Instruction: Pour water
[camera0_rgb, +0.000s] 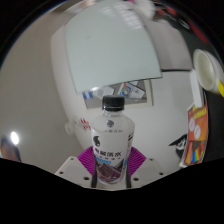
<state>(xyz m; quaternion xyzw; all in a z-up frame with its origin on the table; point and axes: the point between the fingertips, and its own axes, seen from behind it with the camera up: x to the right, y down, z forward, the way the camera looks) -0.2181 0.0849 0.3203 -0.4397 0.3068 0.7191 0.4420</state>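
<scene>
One clear plastic water bottle (112, 140) in view, upright, black cap on top, white label with dark print around the body, water visible inside. At far left, a small bright round reflection on a dark curved surface, too blurred to identify. Just right of that, a pale wall rising behind, with a large white panel (110, 45) tilted across the upper middle. Lower centre: hand-held gripper (112, 160) clamped on the bottle, left magenta pad (89, 158) pressed against the bottle's left side, right magenta pad (134, 158) pressed against its right side, no gap visible at either side. Pale finger housings spreading out below the pads. Bottle base hidden between the fingers; cannot tell whether resting on a tabletop or lifted. Behind the cap, a small grey-and-white object, too indistinct to name. Further right, a plain white surface, then at far right a colourful box or package (197, 128) with orange, yellow and dark markings, well apart from the bottle.
</scene>
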